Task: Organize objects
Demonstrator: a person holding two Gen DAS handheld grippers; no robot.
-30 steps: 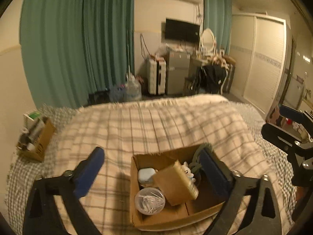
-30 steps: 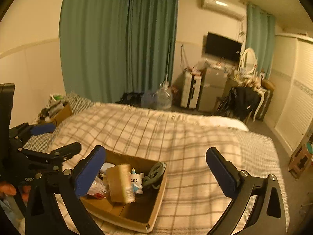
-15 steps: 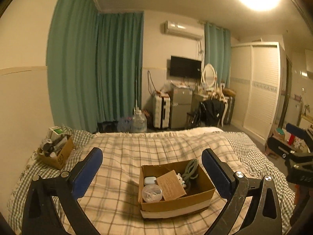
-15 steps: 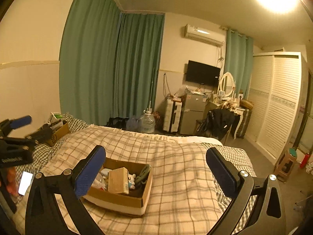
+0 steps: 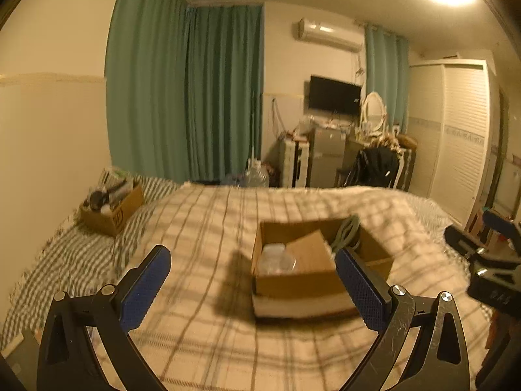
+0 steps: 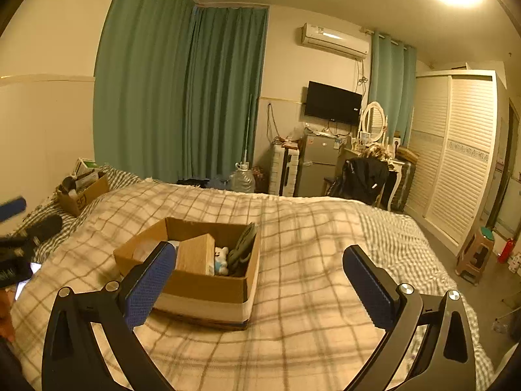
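Note:
An open cardboard box sits on the plaid bed. It holds a round clear container, a small brown carton, a white toy bear and a grey-green coiled cable. My left gripper is open and empty, above the bed just short of the box. My right gripper is open and empty, to the right of the box. Each gripper shows at the edge of the other view.
A second cardboard box full of items stands at the far left of the bed by the wall. A phone lies on the bed at left. Beyond the bed are curtains, a water jug, fridge, desk, wardrobe and a stool.
Both grippers have pulled back and up from the box, then dipped slightly; the box looks farther off than a second ago. Both stay open and empty.

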